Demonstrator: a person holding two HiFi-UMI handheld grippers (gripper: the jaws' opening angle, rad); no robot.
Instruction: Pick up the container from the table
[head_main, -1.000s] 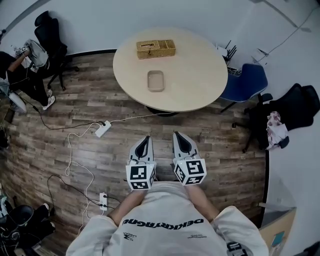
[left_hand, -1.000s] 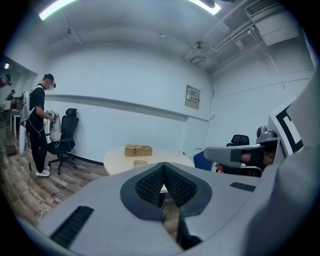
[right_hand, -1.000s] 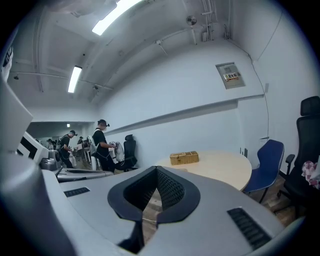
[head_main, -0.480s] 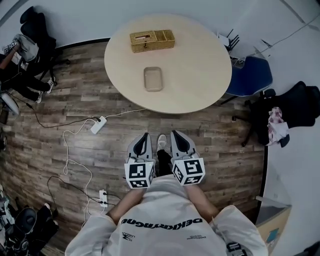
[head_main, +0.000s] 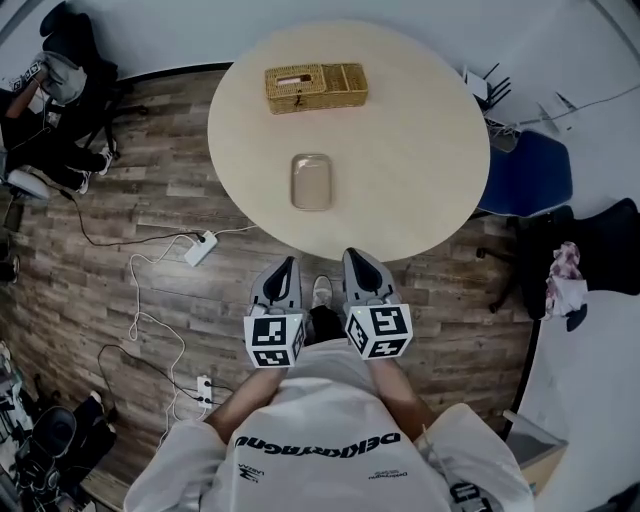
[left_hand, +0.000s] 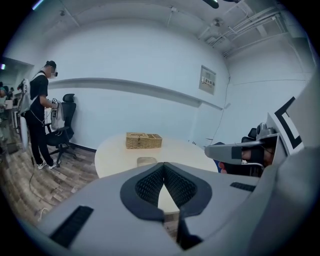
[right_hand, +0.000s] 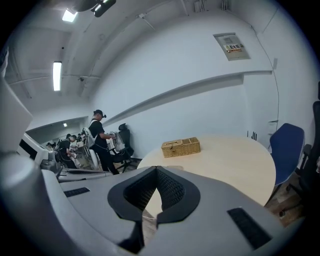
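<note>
The container (head_main: 312, 182), a shallow beige tray with rounded corners, lies on the near half of the round pale table (head_main: 420, 130). Behind it stands a wicker basket (head_main: 315, 88). My left gripper (head_main: 286, 263) and right gripper (head_main: 356, 255) are held side by side over the floor just short of the table's near edge, both shut with nothing in them. In the left gripper view the container (left_hand: 146, 161) shows just above the shut left gripper (left_hand: 163, 164), with the basket (left_hand: 143, 140) beyond. In the right gripper view only a sliver of the container (right_hand: 173, 167) peeks over the shut right gripper (right_hand: 156, 169).
A blue chair (head_main: 525, 170) stands at the table's right, a black chair (head_main: 600, 240) with cloth on it further right. A power strip (head_main: 202, 247) and cables lie on the wood floor at left. A person (left_hand: 37, 120) stands by a black chair at far left.
The table and container have come nearer to both grippers as the person stepped forward. Both grippers stayed shut, side by side.
</note>
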